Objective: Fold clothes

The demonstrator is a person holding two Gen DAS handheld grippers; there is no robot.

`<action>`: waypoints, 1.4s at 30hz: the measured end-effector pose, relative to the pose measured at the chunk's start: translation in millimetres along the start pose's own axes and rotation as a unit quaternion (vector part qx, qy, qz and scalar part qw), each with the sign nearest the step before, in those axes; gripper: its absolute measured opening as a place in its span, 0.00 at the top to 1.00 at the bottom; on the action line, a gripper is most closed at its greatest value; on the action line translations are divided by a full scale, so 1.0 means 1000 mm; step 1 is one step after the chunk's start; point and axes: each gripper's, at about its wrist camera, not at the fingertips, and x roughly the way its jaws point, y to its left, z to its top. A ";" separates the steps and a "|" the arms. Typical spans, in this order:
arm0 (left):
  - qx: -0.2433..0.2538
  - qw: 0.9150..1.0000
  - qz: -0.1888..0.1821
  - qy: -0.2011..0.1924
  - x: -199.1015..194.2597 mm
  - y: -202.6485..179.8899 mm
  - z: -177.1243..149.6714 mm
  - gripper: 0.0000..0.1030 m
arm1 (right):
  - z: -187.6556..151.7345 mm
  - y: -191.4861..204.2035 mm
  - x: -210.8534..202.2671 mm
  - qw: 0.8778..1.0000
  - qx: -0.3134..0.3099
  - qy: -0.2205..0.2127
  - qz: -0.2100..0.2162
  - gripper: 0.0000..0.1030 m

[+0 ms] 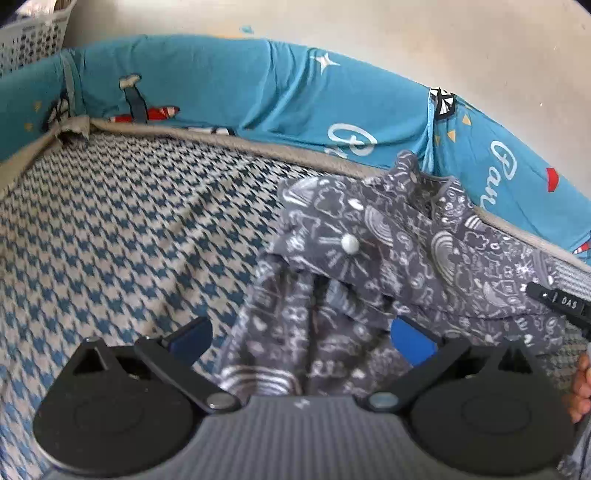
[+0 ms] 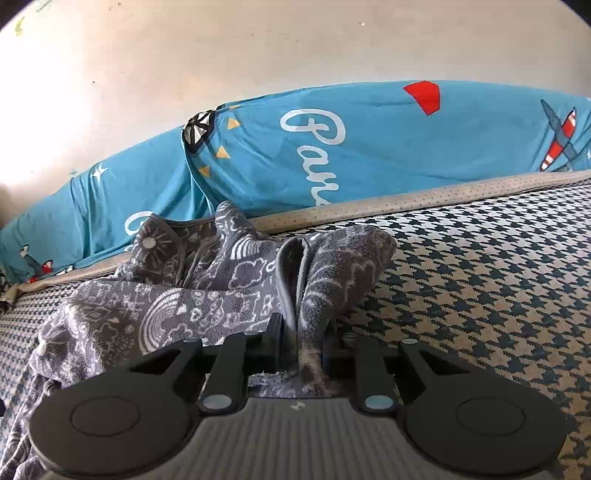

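Between the fingers of the right gripper [image 2: 297, 341] a bunched fold of the grey patterned garment [image 2: 207, 295] is pinched, the jaws drawn nearly together with fleecy cloth and a grey-trimmed edge standing up just past the tips. From that grip the garment spreads away to the left in the right wrist view, rumpled, with a round white snap showing near its far edge. Over at the left gripper [image 1: 301, 338] the jaws stand wide apart, the blue pads [image 1: 412, 341] well to either side of a hanging part of the same garment [image 1: 369, 258]; whether either pad touches the cloth cannot be told. The garment lies on a bedspread [image 1: 129, 221] with a blue and cream houndstooth pattern, close to the bed's far edge, where a plain beige border [image 2: 406, 201] runs. Just behind that border a turquoise printed cloth [image 2: 369, 147] with white script, red shapes and small aeroplanes covers a raised bolster against a pale wall [image 2: 258, 48]. A white perforated basket [image 1: 33, 35] sits at the far left corner in the left wrist view, and part of a hand [image 1: 583, 387] shows at that view's right edge.
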 end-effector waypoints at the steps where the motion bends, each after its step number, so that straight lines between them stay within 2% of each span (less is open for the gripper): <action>1: 0.003 1.000 0.004 -0.003 -0.001 0.000 0.001 0.00 | 0.000 0.003 0.001 1.000 -0.005 -0.001 -0.008 0.82; 5: 0.002 1.000 0.006 -0.010 -0.006 0.005 0.005 0.00 | 0.007 0.016 -0.001 1.000 -0.015 0.001 -0.025 0.83; 12: -0.022 0.999 0.016 -0.023 -0.019 0.023 0.009 0.00 | 0.023 0.060 -0.017 0.998 -0.051 -0.030 -0.008 0.84; 20: -0.066 0.996 0.029 -0.051 -0.037 0.051 0.015 0.00 | 0.015 0.151 -0.015 0.992 -0.112 -0.051 0.037 0.84; 28: -0.122 0.990 0.036 -0.065 -0.052 0.081 0.018 0.00 | -0.010 0.241 0.009 0.980 -0.181 -0.050 0.067 0.85; 34: -0.145 0.987 0.030 -0.069 -0.057 0.091 0.021 0.00 | -0.031 0.273 0.038 0.976 -0.205 -0.034 0.068 0.87; 38: -0.157 0.985 0.030 -0.072 -0.058 0.094 0.022 0.00 | -0.045 0.272 0.055 0.976 -0.205 -0.014 0.078 0.84; 42: -0.160 0.984 0.028 -0.071 -0.057 0.090 0.021 0.00 | -0.049 0.277 0.057 0.974 -0.208 -0.019 0.088 0.83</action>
